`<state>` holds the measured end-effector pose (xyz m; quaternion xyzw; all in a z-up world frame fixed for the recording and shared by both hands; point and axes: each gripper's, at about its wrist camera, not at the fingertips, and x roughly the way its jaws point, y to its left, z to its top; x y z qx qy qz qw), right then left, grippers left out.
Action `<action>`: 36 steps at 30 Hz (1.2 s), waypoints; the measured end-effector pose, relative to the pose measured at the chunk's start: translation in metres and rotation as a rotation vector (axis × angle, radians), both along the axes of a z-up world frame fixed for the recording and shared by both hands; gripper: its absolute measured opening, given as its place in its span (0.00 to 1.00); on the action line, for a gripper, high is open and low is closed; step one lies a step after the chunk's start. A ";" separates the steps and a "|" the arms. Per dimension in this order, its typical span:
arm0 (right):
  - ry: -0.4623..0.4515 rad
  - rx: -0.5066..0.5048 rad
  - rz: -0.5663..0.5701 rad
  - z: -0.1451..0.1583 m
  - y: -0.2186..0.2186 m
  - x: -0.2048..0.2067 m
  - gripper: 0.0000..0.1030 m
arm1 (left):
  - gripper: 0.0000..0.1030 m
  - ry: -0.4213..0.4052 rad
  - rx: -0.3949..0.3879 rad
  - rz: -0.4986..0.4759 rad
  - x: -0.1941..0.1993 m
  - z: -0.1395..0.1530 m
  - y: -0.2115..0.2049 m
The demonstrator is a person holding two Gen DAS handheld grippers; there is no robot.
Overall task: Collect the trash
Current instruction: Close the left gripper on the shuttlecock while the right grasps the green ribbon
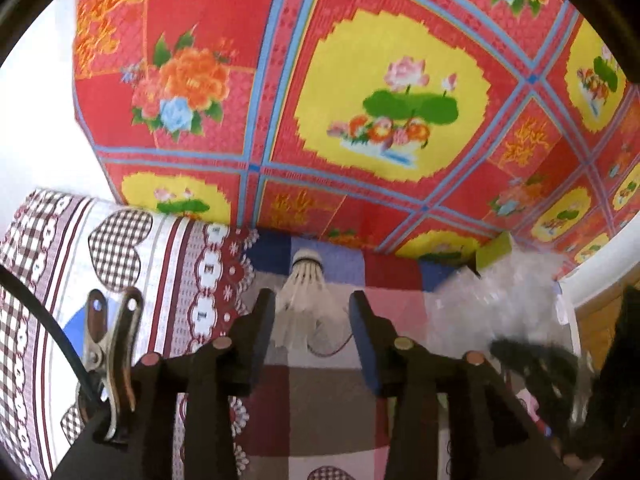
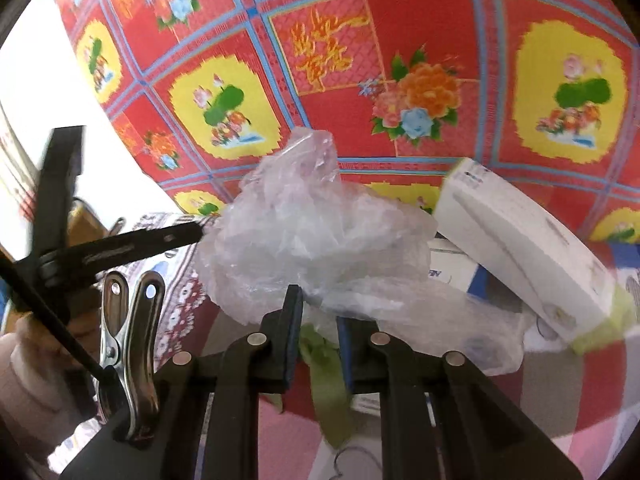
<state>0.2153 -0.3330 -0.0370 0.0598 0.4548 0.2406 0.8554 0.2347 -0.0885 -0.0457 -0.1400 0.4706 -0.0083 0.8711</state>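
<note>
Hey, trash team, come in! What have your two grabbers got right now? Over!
Left gripper open, shuttlecock lying between its fingers, not pinched. Right gripper shut on clear plastic bag. White box lies close beside the bag.

Red floral mat (image 1: 360, 80); white shuttlecock (image 1: 306, 284); clear plastic bag (image 2: 312, 232).

Counted before my jaws: one shuttlecock (image 1: 306, 280), lying on the checked bedding (image 1: 332, 396); one crumpled clear plastic bag (image 2: 316, 240); one white carton (image 2: 520, 248), tilted beside the bag; one strip of green wrapper (image 2: 324, 376) under the bag. Two metal spring clips, one on each of my grippers (image 1: 112, 360) (image 2: 128, 344). One red floral mat (image 1: 360, 80) behind, and one heart-print pillow (image 1: 120, 248).
</note>
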 end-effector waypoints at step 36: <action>0.086 -0.115 0.148 -0.040 0.083 0.025 0.72 | 0.32 0.102 0.040 0.031 0.004 -0.028 0.017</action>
